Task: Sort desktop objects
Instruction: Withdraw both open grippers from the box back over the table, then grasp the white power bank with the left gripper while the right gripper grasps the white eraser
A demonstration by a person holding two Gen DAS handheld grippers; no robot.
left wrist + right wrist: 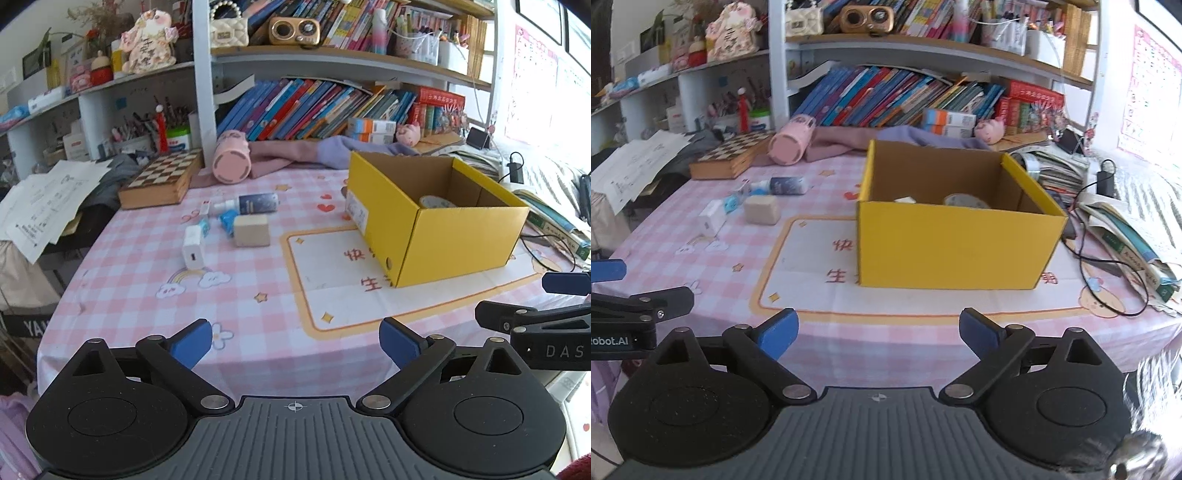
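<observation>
An open yellow cardboard box [458,242] [953,247] stands on the pink checked tablecloth, with a tape roll [966,201] and a small white item [905,200] inside. Left of it lie a white charger [193,252] [711,221], a beige block [251,230] [761,209], a dark blue bottle [258,203] [786,185] and small blue-and-white pieces [228,220]. My left gripper [295,343] hangs open and empty over the table's near edge. My right gripper [878,332] is also open and empty, in front of the box.
A chessboard box [159,181] and a toppled pink cup [232,157] lie at the back beside purple cloth. Books and a black cable [1108,258] crowd the right side. Papers [40,206] overhang the left. Shelves full of books rise behind.
</observation>
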